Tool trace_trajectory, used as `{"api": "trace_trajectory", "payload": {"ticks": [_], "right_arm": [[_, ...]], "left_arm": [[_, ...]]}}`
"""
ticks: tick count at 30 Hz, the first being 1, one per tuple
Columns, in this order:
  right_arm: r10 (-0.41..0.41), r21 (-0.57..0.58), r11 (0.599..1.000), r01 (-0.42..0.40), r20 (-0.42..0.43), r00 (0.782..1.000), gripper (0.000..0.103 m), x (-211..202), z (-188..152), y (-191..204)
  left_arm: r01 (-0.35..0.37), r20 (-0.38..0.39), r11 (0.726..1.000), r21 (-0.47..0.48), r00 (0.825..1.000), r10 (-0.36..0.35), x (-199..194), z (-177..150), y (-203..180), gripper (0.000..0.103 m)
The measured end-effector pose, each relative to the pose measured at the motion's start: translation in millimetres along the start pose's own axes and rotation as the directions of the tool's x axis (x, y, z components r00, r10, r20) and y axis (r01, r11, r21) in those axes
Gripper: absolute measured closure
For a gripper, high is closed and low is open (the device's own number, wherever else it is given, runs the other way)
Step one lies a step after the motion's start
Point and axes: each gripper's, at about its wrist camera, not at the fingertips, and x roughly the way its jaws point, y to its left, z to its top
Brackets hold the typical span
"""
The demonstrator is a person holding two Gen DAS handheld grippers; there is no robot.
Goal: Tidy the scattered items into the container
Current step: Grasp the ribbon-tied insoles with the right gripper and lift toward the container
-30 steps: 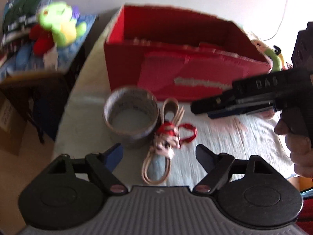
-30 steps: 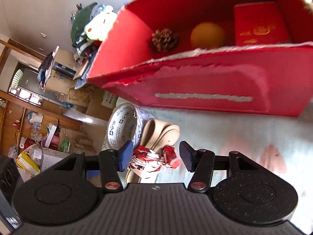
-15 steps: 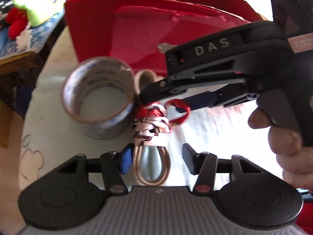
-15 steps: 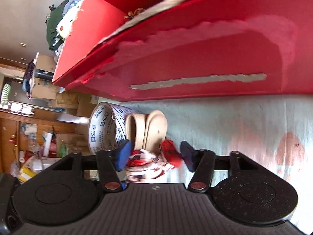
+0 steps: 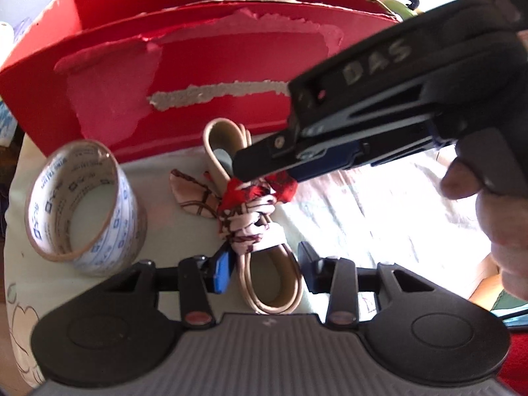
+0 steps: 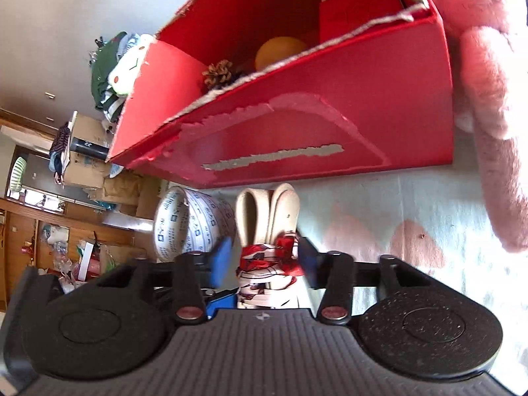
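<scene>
A coiled tan strap [image 5: 274, 283] tied with a red and white patterned cloth [image 5: 250, 211] lies on the pale tablecloth in front of the red cardboard box [image 5: 184, 76]. My left gripper [image 5: 264, 267] is open, its fingers either side of the strap's near loop. My right gripper [image 6: 264, 259] is open and straddles the cloth knot [image 6: 267, 257]; in the left wrist view its fingers [image 5: 264, 161] sit over the knot. A tape roll [image 5: 82, 201] stands left of the strap, and shows in the right wrist view [image 6: 191, 224].
The red box [image 6: 330, 132] holds a pine cone [image 6: 219, 72], an orange ball [image 6: 280, 52] and a red packet [image 6: 359, 10]. A pink plush toy [image 6: 488, 99] lies right of the box. Cluttered shelves and cardboard boxes stand beyond the table's left edge.
Both grippers have closed in on the tied strap. The right gripper came down over the cloth knot, and the left gripper moved forward around the near loop.
</scene>
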Motion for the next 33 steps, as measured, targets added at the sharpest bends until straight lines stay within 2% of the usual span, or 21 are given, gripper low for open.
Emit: {"api": "trace_trajectory", "payload": {"ticks": [3, 7, 11, 14, 18, 23, 28, 33], "right_arm": [[-0.025, -0.055, 0.998, 0.024, -0.02, 0.999, 0.047, 11, -3, 13], [-0.126, -0.131, 0.984, 0.121, -0.03, 0.992, 0.046, 33, -6, 26], [-0.155, -0.12, 0.981, 0.15, -0.036, 0.987, 0.063, 31, -4, 22], [-0.151, -0.058, 0.987, 0.148, -0.042, 0.988, 0.065, 15, -3, 10], [-0.19, -0.094, 0.977, 0.191, 0.021, 0.982, 0.066, -21, -9, 11], [-0.239, -0.096, 0.963, 0.253, 0.136, 0.962, 0.065, -69, -19, 12], [-0.253, -0.037, 0.962, 0.271, 0.255, 0.933, 0.065, -111, -21, 14], [-0.213, -0.025, 0.97, 0.24, 0.38, 0.9, 0.065, -145, -4, 24]], "left_arm": [[0.009, -0.004, 1.0, -0.024, 1.0, -0.01, 1, -2, 6, 0.059], [-0.001, -0.009, 1.0, -0.006, 1.0, 0.001, 5, -4, 5, 0.059], [-0.022, -0.004, 0.999, 0.05, 1.0, 0.022, 5, -5, -2, 0.06], [-0.001, -0.014, 0.998, 0.071, 1.0, 0.002, 1, -2, -2, 0.061], [0.056, -0.008, 0.987, 0.15, 0.998, -0.055, -11, 8, -19, 0.061], [0.115, 0.029, 0.945, 0.308, 0.991, -0.131, -31, 24, -53, 0.061], [0.194, 0.059, 0.899, 0.394, 0.97, -0.235, -54, 46, -74, 0.061], [0.197, 0.143, 0.866, 0.459, 0.946, -0.292, -86, 68, -86, 0.061]]}}
